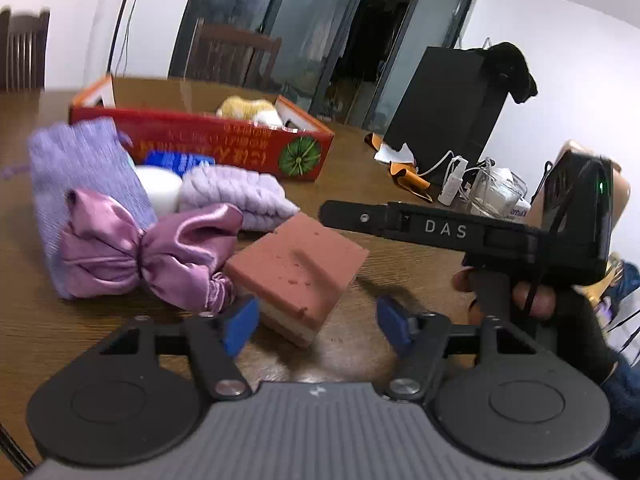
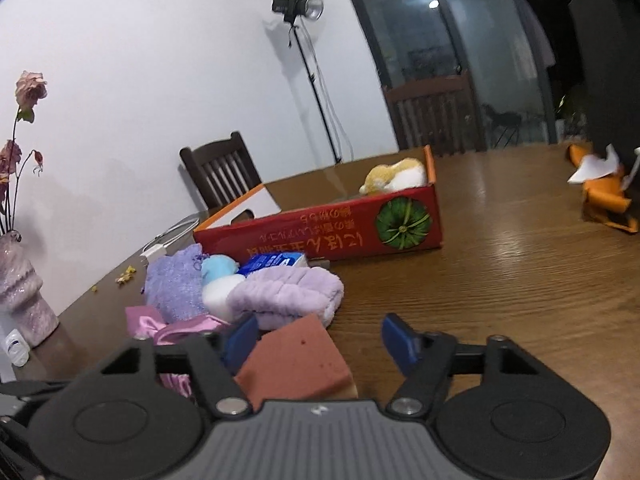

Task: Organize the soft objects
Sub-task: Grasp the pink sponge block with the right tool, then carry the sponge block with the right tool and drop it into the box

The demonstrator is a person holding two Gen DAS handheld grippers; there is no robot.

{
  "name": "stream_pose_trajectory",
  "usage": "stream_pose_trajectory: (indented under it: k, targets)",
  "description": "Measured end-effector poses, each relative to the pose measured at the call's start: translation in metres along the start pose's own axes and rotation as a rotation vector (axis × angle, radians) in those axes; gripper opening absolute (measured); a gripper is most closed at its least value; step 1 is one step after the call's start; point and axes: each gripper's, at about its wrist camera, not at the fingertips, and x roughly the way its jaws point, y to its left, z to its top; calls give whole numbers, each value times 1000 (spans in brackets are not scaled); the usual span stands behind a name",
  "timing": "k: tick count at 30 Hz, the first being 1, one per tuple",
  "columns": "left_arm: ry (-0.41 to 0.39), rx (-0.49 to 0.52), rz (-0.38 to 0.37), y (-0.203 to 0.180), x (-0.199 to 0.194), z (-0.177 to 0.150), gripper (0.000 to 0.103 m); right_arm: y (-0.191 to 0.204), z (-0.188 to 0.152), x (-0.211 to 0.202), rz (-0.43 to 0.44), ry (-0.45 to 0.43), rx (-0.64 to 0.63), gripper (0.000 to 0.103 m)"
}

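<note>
I had a brown wood-grain table (image 2: 520,280) under both cameras, in a room with white walls, dark wooden chairs (image 2: 224,168) pulled up at the far side and dark glass doors (image 1: 304,32) behind. A light on a stand (image 2: 298,6) stood by the wall, and a pale vase (image 2: 24,292) of dried flowers sat at the table's edge.

The soft things lay heaped in front of a red cardboard box (image 2: 332,236) printed with a green pumpkin; a yellow-and-white plush toy (image 2: 394,178) already lay inside it. In the pile I saw a lilac knitted pouch (image 1: 80,176), a shiny pink satin bow (image 1: 148,256), a pale purple ribbed cloth (image 1: 236,192), a white ball (image 1: 160,188) and a blue packet (image 1: 176,160). Nearest me sat a brick-red sponge block (image 1: 300,272) with a cream layer beneath, pitted on top.

My left gripper (image 1: 316,322) stood about half open, its left blue pad beside the sponge's near corner, gripping nothing. My right gripper (image 2: 320,344) was likewise half open and empty, the sponge just beside its left finger.
</note>
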Motion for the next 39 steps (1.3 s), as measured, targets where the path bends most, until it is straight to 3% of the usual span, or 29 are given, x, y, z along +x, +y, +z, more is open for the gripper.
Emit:
stream_pose_trajectory:
  k: [2, 7, 20, 30, 34, 35, 39]
  targets:
    - [19, -42, -12, 8, 8, 2, 56, -3, 0, 9, 21, 26, 20, 51]
    - [56, -112, -60, 22, 13, 4, 53, -6, -10, 15, 50, 62, 56, 39]
    - [64, -107, -61, 30, -44, -23, 53, 43, -61, -54, 60, 86, 104, 39]
    - [4, -150, -45, 35, -67, -32, 53, 50, -70, -68, 77, 62, 153, 40]
    - [8, -125, -37, 32, -53, -31, 38, 43, -72, -59, 51, 73, 173, 41]
    - [9, -121, -41, 32, -51, -30, 36, 41, -70, -58, 60, 75, 178, 35]
    - [14, -148, -83, 28, -39, -10, 35, 36, -58, -63, 36, 56, 153, 33]
